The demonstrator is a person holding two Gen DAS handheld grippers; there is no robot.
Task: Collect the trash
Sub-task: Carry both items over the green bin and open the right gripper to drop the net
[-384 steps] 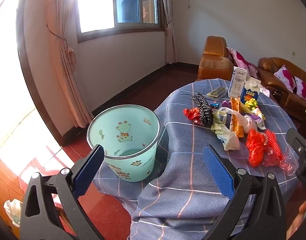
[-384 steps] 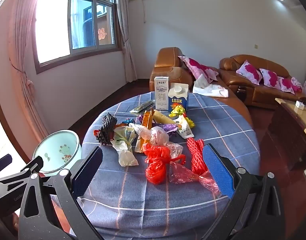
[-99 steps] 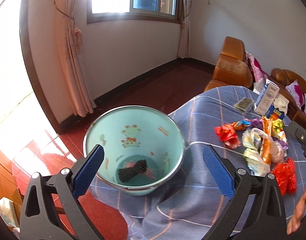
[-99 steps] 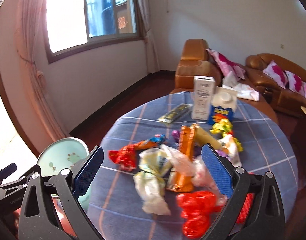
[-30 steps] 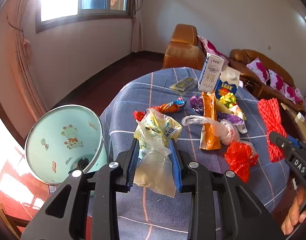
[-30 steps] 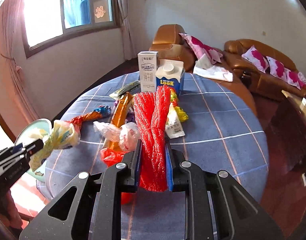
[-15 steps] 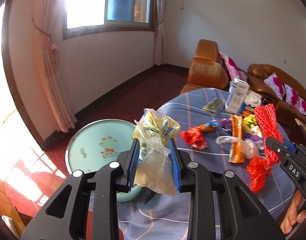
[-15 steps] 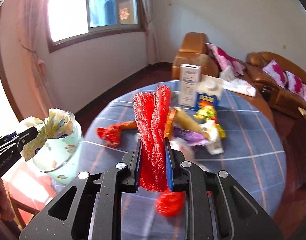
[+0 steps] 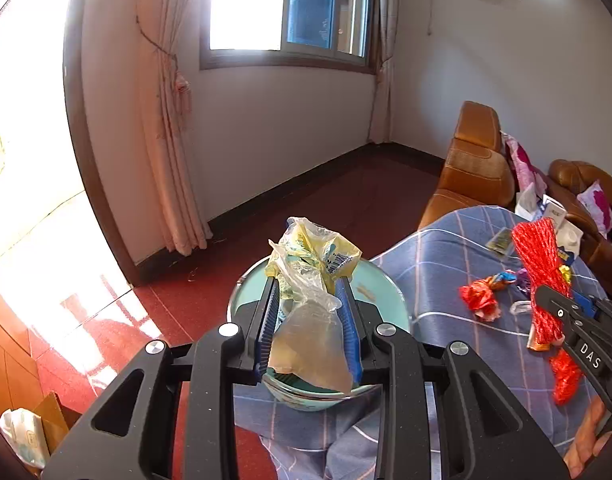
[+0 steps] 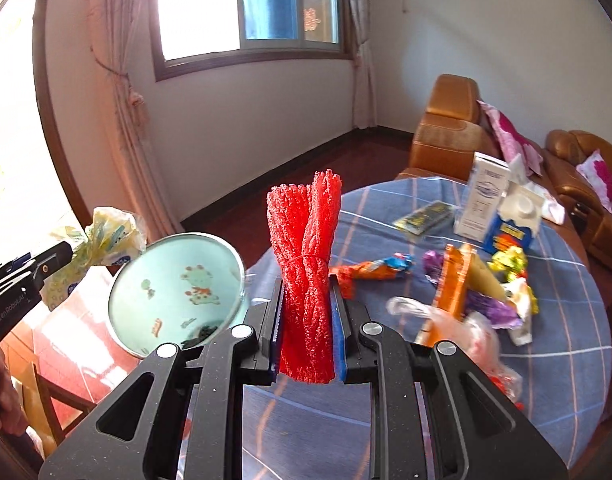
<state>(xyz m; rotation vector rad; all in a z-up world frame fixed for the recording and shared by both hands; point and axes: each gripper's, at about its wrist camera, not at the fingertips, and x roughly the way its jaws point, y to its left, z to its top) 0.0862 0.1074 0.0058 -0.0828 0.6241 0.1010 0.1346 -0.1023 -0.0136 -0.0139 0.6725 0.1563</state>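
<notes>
Poised above the pale green bin (image 9: 386, 300) at the edge of the round table (image 10: 566, 360) — the left gripper (image 9: 309, 320), clenched on a crumpled yellow-and-clear plastic bag (image 9: 312, 276), apparently lined up over the opening so the bag can fall straight in. Trailing alongside, the right gripper (image 10: 306, 320), clamped around a bundled red mesh net (image 10: 304, 264) held upright and clear of the cloth, seemingly waiting its turn at the bin. Already lying at the bottom of the bin, a dark item (image 10: 202, 332). Scattered across the blue checked tablecloth, yet to be gathered — candy wrappers (image 10: 374, 268), an orange packet (image 10: 450, 280), two cartons (image 10: 486, 204) and a thin clear bag (image 10: 466, 332)
</notes>
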